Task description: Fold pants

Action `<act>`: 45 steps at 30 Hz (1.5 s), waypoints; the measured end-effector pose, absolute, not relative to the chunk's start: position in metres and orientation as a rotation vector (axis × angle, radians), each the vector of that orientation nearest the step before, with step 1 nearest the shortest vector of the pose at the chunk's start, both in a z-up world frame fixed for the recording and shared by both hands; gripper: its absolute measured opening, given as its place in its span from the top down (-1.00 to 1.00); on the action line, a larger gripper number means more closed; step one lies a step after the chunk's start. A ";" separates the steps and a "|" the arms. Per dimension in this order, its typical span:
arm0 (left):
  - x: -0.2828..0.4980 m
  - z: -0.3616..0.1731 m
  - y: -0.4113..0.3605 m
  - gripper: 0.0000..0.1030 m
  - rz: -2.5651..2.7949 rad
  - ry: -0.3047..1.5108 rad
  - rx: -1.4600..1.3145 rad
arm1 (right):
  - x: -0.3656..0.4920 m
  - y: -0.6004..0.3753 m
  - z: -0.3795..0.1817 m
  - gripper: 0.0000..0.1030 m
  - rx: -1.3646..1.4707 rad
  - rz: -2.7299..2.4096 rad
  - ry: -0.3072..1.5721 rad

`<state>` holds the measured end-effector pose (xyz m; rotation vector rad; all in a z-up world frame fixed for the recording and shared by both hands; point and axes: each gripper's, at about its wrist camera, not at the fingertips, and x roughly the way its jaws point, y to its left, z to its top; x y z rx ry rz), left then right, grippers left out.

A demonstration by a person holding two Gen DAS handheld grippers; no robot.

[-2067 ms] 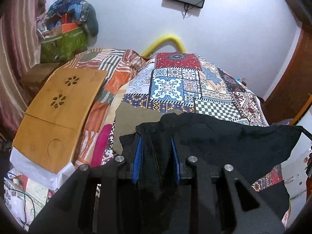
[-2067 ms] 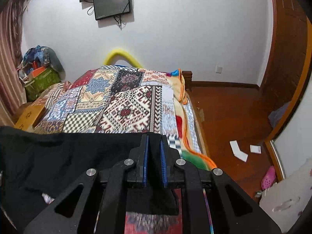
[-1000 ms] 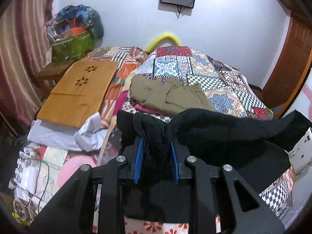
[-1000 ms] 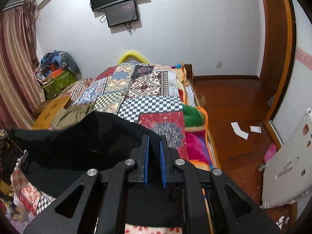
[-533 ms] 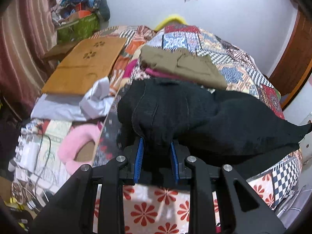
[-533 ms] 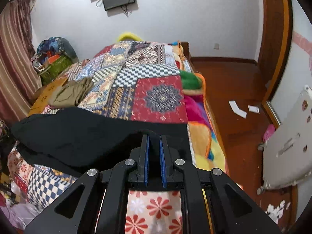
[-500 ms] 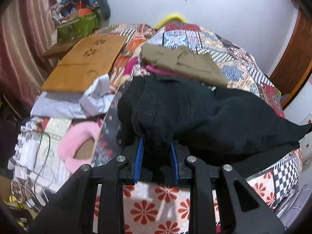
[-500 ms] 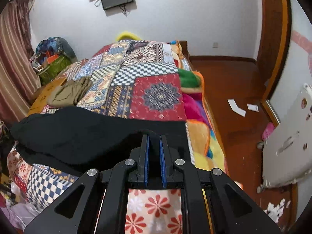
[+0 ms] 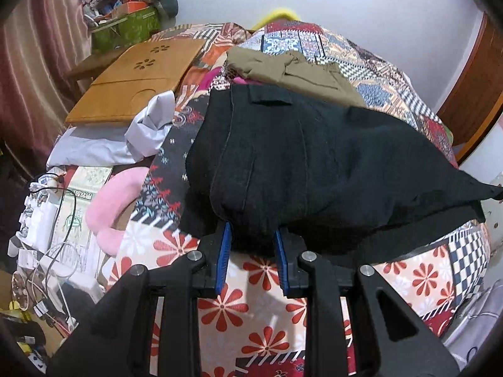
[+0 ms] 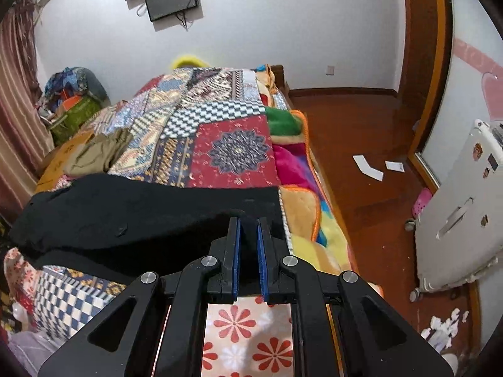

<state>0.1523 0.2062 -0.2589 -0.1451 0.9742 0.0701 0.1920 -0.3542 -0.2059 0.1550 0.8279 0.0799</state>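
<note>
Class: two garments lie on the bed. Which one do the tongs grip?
The black pants, nearest the camera, clamped by both the left tongs and right tongs. The olive garment lies beyond them, ungripped.

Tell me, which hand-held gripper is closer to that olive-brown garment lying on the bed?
Left. The left hand-held gripper grips the black pants just in front of the olive-brown garment; the right hand-held gripper holds their far end, well off to the side.

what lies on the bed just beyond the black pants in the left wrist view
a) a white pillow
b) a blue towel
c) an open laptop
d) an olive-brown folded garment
d: an olive-brown folded garment lies on the patchwork bedspread just past the far edge of the black pants.
</note>
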 end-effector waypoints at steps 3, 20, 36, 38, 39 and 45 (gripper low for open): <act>0.151 -0.263 0.206 0.50 0.072 0.980 -0.152 | 0.193 -0.358 -0.219 0.83 0.174 0.070 0.854; 0.125 -0.255 0.206 0.42 0.138 0.995 -0.166 | 0.183 -0.383 -0.281 0.82 0.175 -0.034 1.045; 0.168 -0.184 0.123 0.20 -0.045 0.863 -0.112 | 0.190 -0.344 -0.232 0.39 0.172 0.117 0.955; 0.174 -0.192 0.105 0.17 -0.090 0.884 -0.101 | 0.192 -0.328 -0.230 0.39 0.167 0.169 0.961; 0.177 -0.198 0.095 0.17 -0.114 0.900 -0.093 | 0.192 -0.319 -0.230 0.39 0.158 0.196 0.965; 0.189 -0.235 0.049 0.17 -0.233 1.006 -0.080 | 0.195 -0.285 -0.239 0.21 0.095 0.268 0.984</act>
